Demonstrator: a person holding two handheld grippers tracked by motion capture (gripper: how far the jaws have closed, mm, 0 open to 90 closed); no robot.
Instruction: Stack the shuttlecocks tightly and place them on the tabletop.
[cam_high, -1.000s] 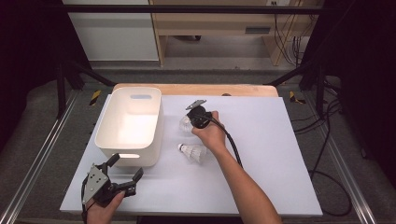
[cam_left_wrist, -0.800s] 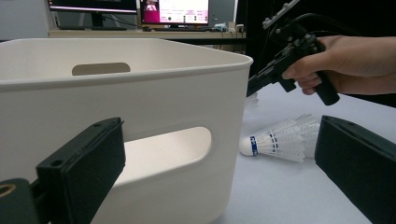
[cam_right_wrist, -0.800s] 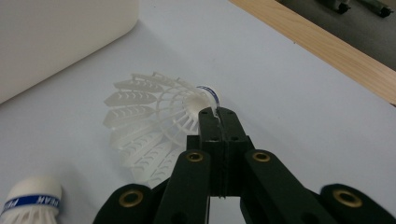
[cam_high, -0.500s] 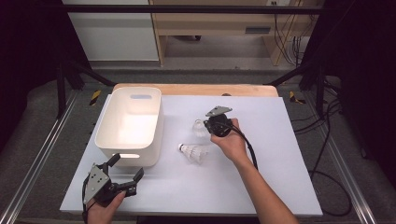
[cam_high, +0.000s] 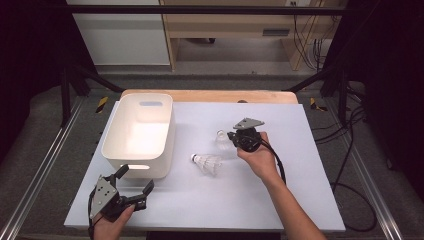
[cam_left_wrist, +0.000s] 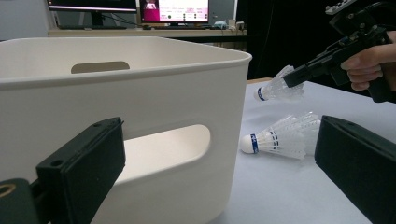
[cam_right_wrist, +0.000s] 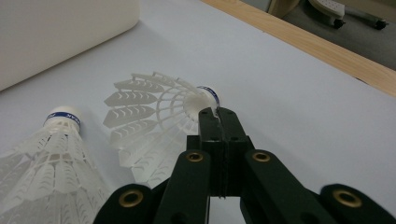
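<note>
My right gripper (cam_high: 231, 136) is shut on the feather skirt of a white shuttlecock (cam_high: 221, 136) and holds it just above the white table, right of the white bin (cam_high: 170, 130). In the right gripper view the closed jaw tips (cam_right_wrist: 217, 114) pinch that shuttlecock (cam_right_wrist: 159, 112) near its blue-banded cork. A second shuttlecock (cam_high: 206, 163) lies on its side on the table below and to the left of it. Near the front left corner my left gripper (cam_high: 136, 178) stands open and empty, facing the bin's front wall (cam_left_wrist: 177, 98).
The white table mat (cam_high: 300, 165) stretches to the right of the right hand. A wooden strip (cam_high: 210, 95) runs along the table's far edge. Metal rails flank the table, and cables lie on the floor at the right.
My right hand has carried the held shuttlecock to the right, away from the bin's side. The left gripper and the lying shuttlecock have stayed put.
</note>
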